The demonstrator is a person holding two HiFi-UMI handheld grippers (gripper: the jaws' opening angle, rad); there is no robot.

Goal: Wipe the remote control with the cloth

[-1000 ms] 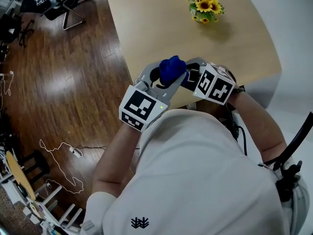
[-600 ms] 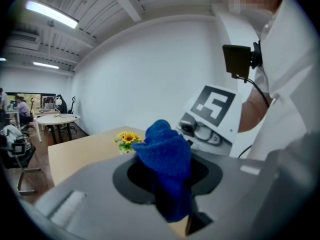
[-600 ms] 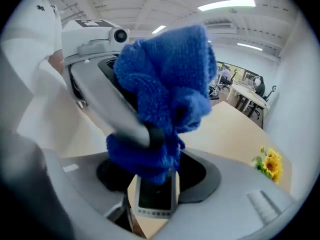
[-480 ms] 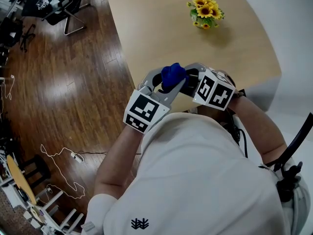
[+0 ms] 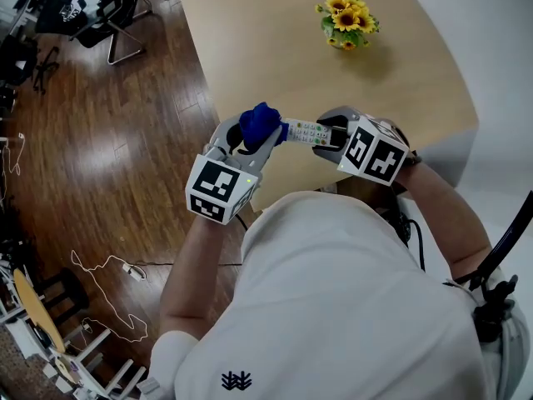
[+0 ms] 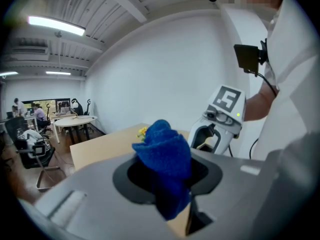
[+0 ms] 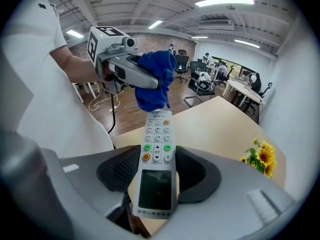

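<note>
Over a tan table (image 5: 275,40), the white, button-faced remote control (image 7: 156,149) is clamped in the right gripper (image 7: 157,173); the left gripper (image 6: 167,180) pinches the blue cloth (image 6: 162,151), perhaps touching its tip.

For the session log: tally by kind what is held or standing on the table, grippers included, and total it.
remote control: 1
cloth, blue: 1
flower bunch: 1
grippers: 2 (left gripper shut on the cloth, right gripper shut on the remote control)
Total: 5
</note>
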